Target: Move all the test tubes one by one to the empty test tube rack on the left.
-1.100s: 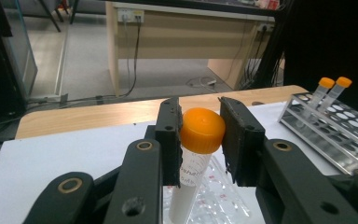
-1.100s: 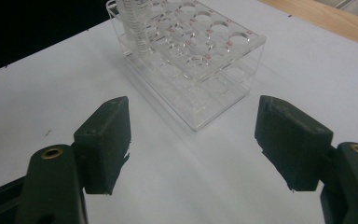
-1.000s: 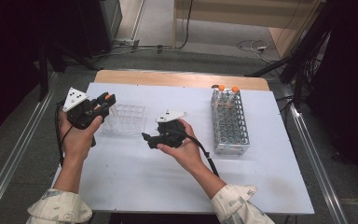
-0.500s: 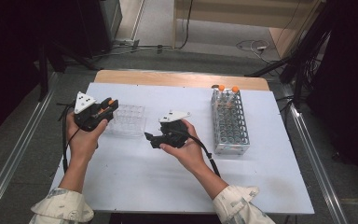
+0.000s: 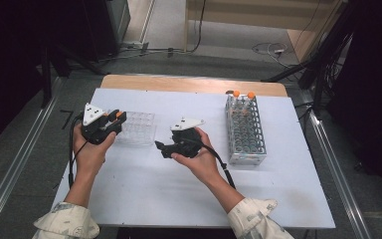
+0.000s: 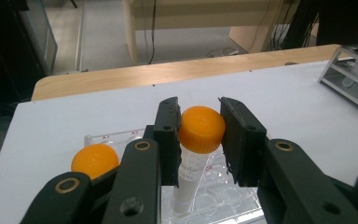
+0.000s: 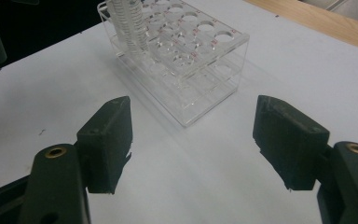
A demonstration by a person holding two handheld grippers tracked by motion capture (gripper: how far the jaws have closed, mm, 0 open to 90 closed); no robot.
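An orange-capped tube (image 6: 200, 128) stands upright in a clear well rack (image 6: 214, 198), and my left gripper (image 6: 199, 105) is shut on its cap. The jaws have just been opening a little, with the cap still between them. A second orange cap (image 6: 95, 160) sits just left of that gripper. In the high view the left gripper (image 5: 117, 117) is over the left end of the clear rack (image 5: 140, 127). My right gripper (image 5: 161, 148) hovers at mid-table, open and holding nothing. Its own view shows the open right gripper (image 7: 193, 140) facing the clear rack (image 7: 186, 56).
A tall wire-like tube rack (image 5: 246, 132) stands at the right of the white table (image 5: 179, 199), with two orange-capped tubes (image 5: 242, 94) at its far end. A wooden strip (image 5: 194, 83) borders the far edge. Metal rails run along both sides.
My left hand has come down and slightly right, lowering the orange-capped tube into the clear rack. The right hand has stayed where it was.
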